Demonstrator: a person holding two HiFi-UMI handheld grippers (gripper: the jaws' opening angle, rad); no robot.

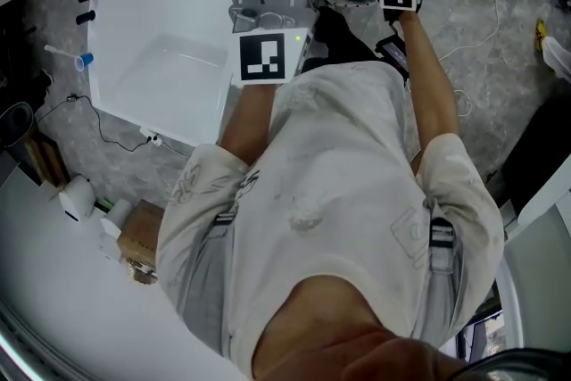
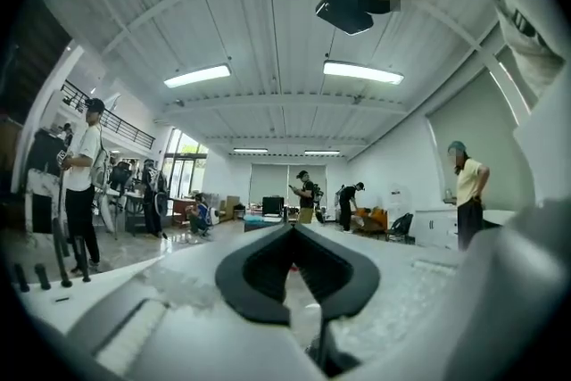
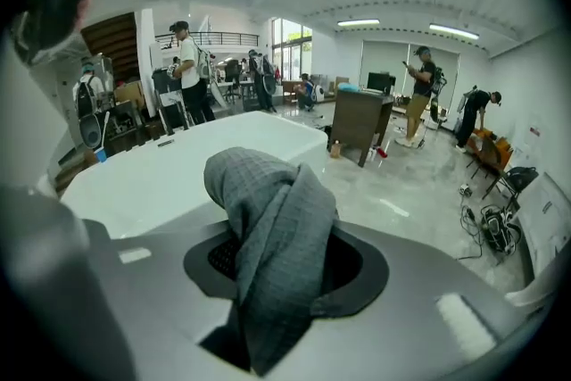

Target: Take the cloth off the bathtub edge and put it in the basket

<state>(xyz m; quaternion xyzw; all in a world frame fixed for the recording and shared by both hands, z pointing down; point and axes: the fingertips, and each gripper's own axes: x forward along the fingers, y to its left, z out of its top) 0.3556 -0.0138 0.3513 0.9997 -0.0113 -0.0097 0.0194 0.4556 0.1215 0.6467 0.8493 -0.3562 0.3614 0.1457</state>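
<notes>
Though bunched, cloth in R gripper

You're in a pale cream short-sleeved T-shirt with a faint, washed-out print across the front. Grey webbing straps sit on both shoulders, each with a black buckle, and there's a black band round your right wrist. Your left gripper is a light grey plastic shell with black pads that curve into a pointed leaf shape. The right gripper is the same build, and its black pads have a dotted texture. Each gripper carries a white marker cube printed with black squares. The left one has a tiny green light at its corner.
</notes>
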